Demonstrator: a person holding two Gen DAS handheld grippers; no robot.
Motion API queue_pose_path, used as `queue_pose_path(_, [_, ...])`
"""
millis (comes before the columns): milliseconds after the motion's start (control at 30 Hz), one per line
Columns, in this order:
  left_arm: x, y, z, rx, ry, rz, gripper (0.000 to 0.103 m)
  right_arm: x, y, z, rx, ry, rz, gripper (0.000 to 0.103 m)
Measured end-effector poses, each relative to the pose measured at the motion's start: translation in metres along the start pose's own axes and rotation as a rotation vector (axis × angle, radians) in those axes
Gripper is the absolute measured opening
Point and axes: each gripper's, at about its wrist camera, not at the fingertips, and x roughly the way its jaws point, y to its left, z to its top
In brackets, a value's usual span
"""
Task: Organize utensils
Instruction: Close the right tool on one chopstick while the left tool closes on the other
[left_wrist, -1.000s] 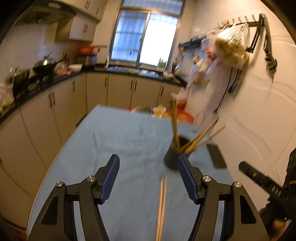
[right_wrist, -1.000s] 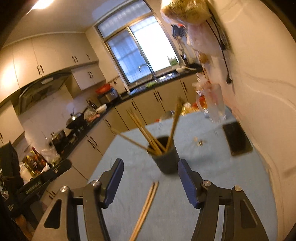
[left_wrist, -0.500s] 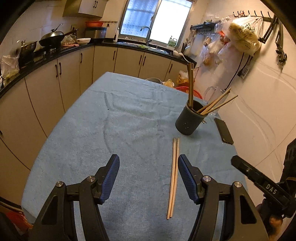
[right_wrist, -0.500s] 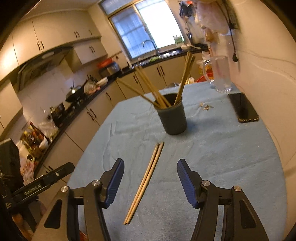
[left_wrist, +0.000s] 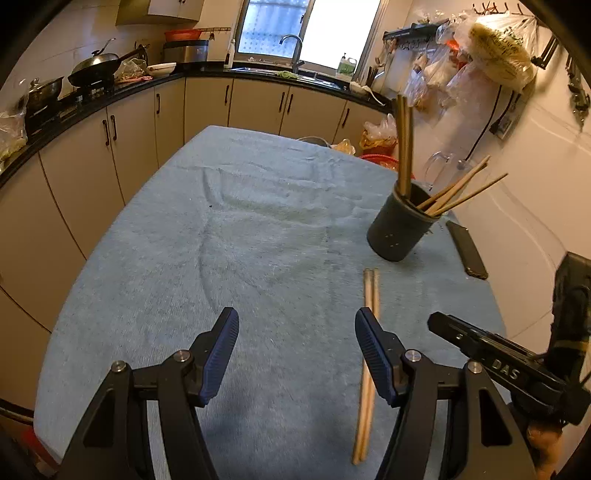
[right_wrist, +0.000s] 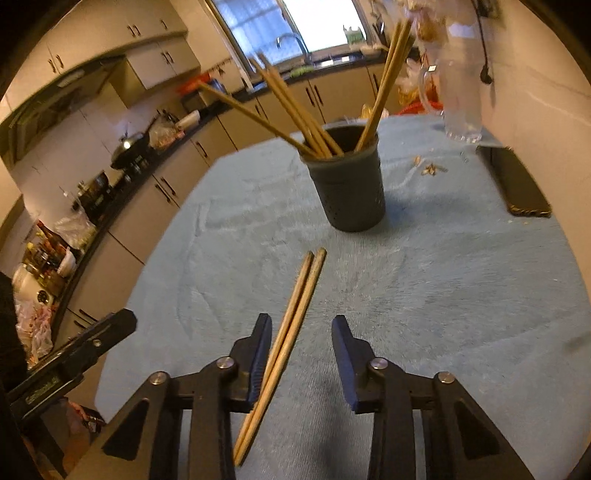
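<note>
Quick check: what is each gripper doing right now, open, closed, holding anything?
Left gripper: open, empty, above the blue cloth.
Right gripper: open, holding nothing; the loose chopsticks lie between its fingers.

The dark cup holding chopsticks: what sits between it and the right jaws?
Only the loose pair of chopsticks on blue cloth, short of the cup; shown in the right wrist view.

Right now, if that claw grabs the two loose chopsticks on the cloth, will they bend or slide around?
The chopsticks look like thin, straight wood, so probably stiff and light. Lying side by side, they may split apart when pinched. The towelling tablecloth likely limits sliding.
</note>
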Motion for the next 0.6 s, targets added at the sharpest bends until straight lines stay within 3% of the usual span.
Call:
queue_pose_path(200, [0.024, 0.005, 0.005, -0.004, 0.036, -0.012, 0.066, 0.041, -0.002, 0.017, 0.02, 0.065, -0.026, 0.034])
queue_pose_path(600, [0.061, -0.001, 0.01, 0.022, 0.097, -0.005, 0.066, 0.104, 0.0, 0.048, 0.005, 0.155, -0.091, 0.018])
